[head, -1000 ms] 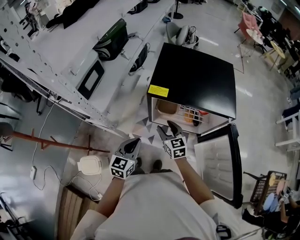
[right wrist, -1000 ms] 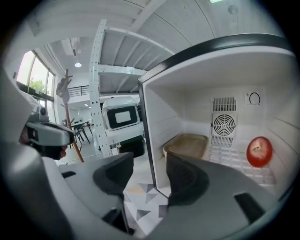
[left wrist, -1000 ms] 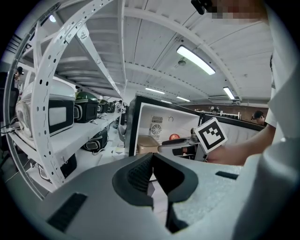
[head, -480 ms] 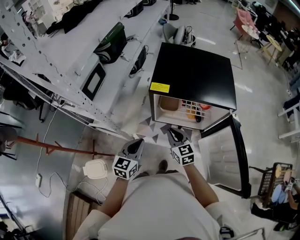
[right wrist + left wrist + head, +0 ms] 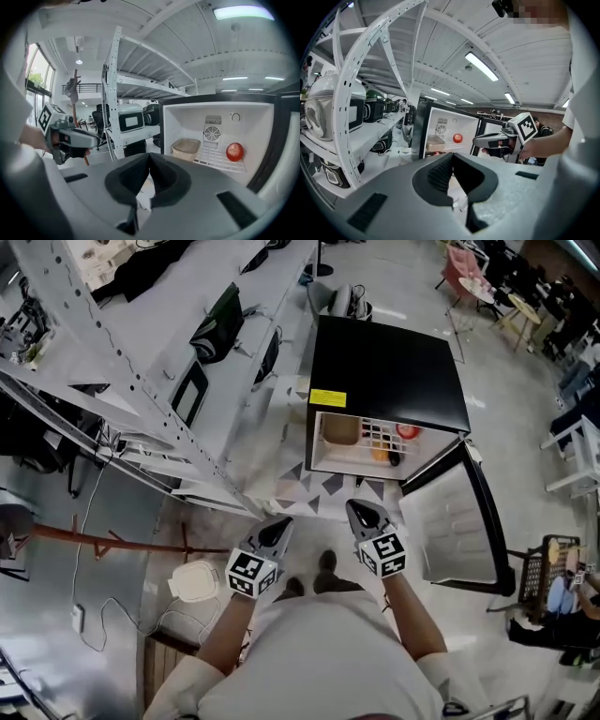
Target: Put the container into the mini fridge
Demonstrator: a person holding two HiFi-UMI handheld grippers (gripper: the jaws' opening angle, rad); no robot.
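Note:
The black mini fridge (image 5: 389, 376) stands on the floor with its door (image 5: 459, 531) swung open to the right. A beige lidded container (image 5: 341, 430) sits on the left of its upper shelf, also clear in the right gripper view (image 5: 186, 148). A red round thing (image 5: 234, 151) lies on the same shelf to its right. My right gripper (image 5: 361, 512) hangs in front of the opening, well short of it, shut and holding nothing. My left gripper (image 5: 279, 526) is beside it to the left, jaws together and bare.
A white metal shelving rack (image 5: 122, 381) with microwaves and bags runs along the left. A white lidded box (image 5: 197, 581) and a cable lie on the floor at lower left. A wire basket (image 5: 553, 568) stands at the far right, past the door.
Both grippers have drawn back from the fridge opening toward the person. The right gripper's jaws, parted a second ago, have come together on nothing.

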